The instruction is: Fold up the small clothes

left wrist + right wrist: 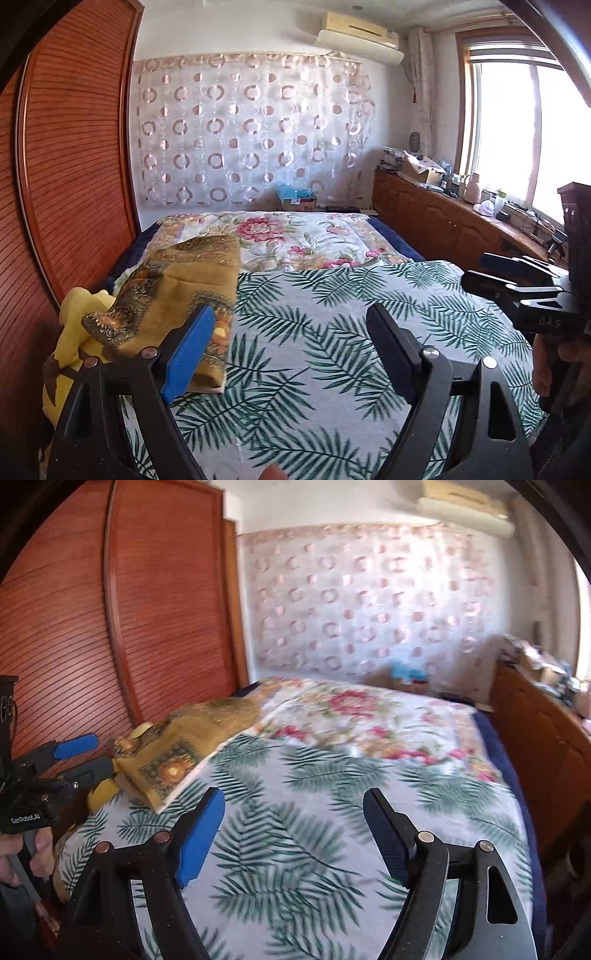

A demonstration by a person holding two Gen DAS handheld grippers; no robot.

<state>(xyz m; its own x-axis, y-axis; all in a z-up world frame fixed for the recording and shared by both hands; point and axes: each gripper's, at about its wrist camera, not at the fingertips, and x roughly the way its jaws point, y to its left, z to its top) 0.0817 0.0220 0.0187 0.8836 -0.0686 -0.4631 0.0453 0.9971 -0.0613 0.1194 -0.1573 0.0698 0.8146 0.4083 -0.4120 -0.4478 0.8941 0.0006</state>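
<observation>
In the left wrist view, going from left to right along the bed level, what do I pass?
Wooden wardrobe door → yellow plush toy → folded mustard patterned cloth → palm-leaf sheet → right gripper, jaws open and empty.

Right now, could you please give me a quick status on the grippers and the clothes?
Left gripper open, empty. Right gripper open, empty. Folded mustard cloth lying at the bed's left edge, beside a yellow toy. Leaf-print sheet ahead clear.
</observation>
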